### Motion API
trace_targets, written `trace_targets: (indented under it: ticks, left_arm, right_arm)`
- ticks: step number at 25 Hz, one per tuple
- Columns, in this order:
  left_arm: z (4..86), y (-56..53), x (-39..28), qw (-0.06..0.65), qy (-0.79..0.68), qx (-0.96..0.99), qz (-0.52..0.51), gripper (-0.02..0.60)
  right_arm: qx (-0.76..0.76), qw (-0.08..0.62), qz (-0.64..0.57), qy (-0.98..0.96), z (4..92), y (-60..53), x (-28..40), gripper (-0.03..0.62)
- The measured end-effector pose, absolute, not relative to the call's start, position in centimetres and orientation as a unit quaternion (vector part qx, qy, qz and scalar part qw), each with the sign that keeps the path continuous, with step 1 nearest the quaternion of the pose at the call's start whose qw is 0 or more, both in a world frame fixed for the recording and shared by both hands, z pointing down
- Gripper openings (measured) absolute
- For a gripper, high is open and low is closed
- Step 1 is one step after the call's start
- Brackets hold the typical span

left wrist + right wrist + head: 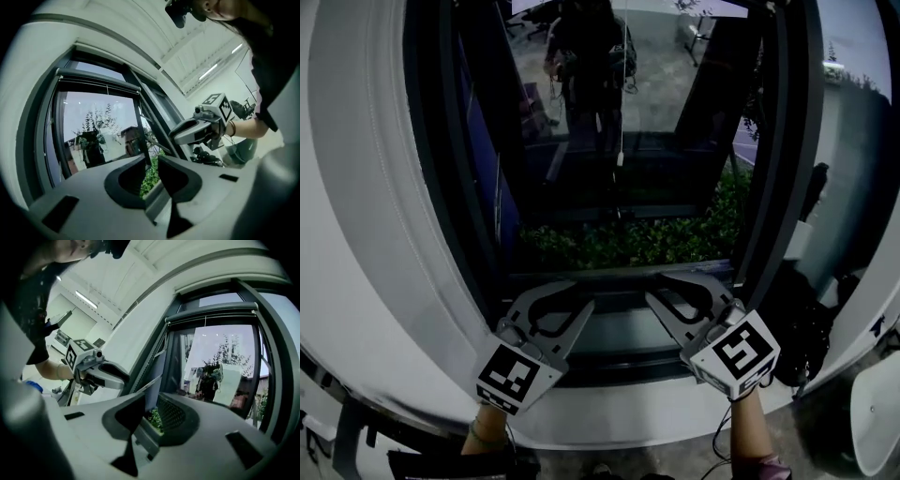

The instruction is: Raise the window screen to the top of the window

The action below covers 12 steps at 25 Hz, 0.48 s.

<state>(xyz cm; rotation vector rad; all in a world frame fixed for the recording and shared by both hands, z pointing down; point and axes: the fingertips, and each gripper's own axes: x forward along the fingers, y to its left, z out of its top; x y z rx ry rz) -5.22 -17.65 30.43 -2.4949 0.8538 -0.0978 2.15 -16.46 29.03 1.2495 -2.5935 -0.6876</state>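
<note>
The window (619,141) has a dark frame, and its glass reflects a person. The screen's grey bottom bar (619,278) lies low, just above the sill. My left gripper (579,292) and right gripper (659,286) meet it side by side from below. In the left gripper view the bar (156,203) runs between the nearly closed jaws of the left gripper (151,161). The right gripper (151,401) pinches the same bar (146,441), and mesh (174,414) shows past one jaw. The roller housing (98,80) sits at the window's top.
A thin pull cord (623,94) hangs in the middle of the pane. A green hedge (628,239) shows outside. White wall (366,234) curves on the left, and a black bag (811,328) sits by the frame on the right.
</note>
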Motion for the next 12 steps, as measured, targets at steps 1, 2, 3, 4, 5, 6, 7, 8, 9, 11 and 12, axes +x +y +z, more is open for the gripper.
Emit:
trace_targets:
  ticks: [1, 2, 3, 4, 5, 6, 7, 8, 9, 11, 12]
  left_arm:
    - [31.8, -16.7, -4.7, 0.239, 0.314, -0.918, -0.041, 0.084]
    - [33.1, -15.7, -4.2, 0.228, 0.315, -0.92, -0.043, 0.084]
    - [34.5, -14.7, -3.7, 0.215, 0.317, -0.923, -0.042, 0.084]
    - [35.7, -13.6, -3.2, 0.202, 0.32, -0.925, -0.042, 0.084]
    - [36.8, -12.5, -2.8, 0.189, 0.323, -0.926, -0.041, 0.084]
    - [37.9, -11.3, -2.4, 0.176, 0.327, -0.928, -0.041, 0.084]
    - [38.8, -10.1, -2.0, 0.163, 0.332, -0.928, -0.042, 0.084]
    - [39.8, -8.9, -1.5, 0.151, 0.338, -0.928, -0.043, 0.084]
    - [40.6, -7.6, -1.1, 0.139, 0.343, -0.928, -0.046, 0.084]
    - [42.3, -5.0, -0.2, 0.111, 0.352, -0.928, -0.052, 0.084]
    - [43.1, -3.7, 0.2, 0.096, 0.357, -0.928, -0.054, 0.084]
  right_arm:
    - [0.422, 0.087, -0.218, -0.876, 30.0, -15.5, 2.4, 0.087]
    - [0.424, 0.083, -0.204, -0.878, 31.1, -14.6, 2.8, 0.087]
    - [0.425, 0.08, -0.191, -0.881, 32.1, -13.6, 3.3, 0.087]
    - [0.425, 0.077, -0.178, -0.884, 33.2, -12.5, 3.8, 0.087]
    - [0.425, 0.074, -0.163, -0.887, 34.4, -11.4, 4.3, 0.087]
    - [0.424, 0.071, -0.148, -0.891, 35.6, -10.2, 4.9, 0.087]
    - [0.423, 0.068, -0.134, -0.894, 36.8, -9.0, 5.5, 0.086]
    - [0.421, 0.067, -0.12, -0.897, 37.9, -7.8, 6.0, 0.087]
    - [0.418, 0.067, -0.108, -0.9, 39.0, -6.7, 6.6, 0.086]
    - [0.41, 0.071, -0.087, -0.905, 41.0, -4.3, 7.5, 0.087]
    - [0.406, 0.074, -0.078, -0.908, 41.9, -3.0, 7.9, 0.087]
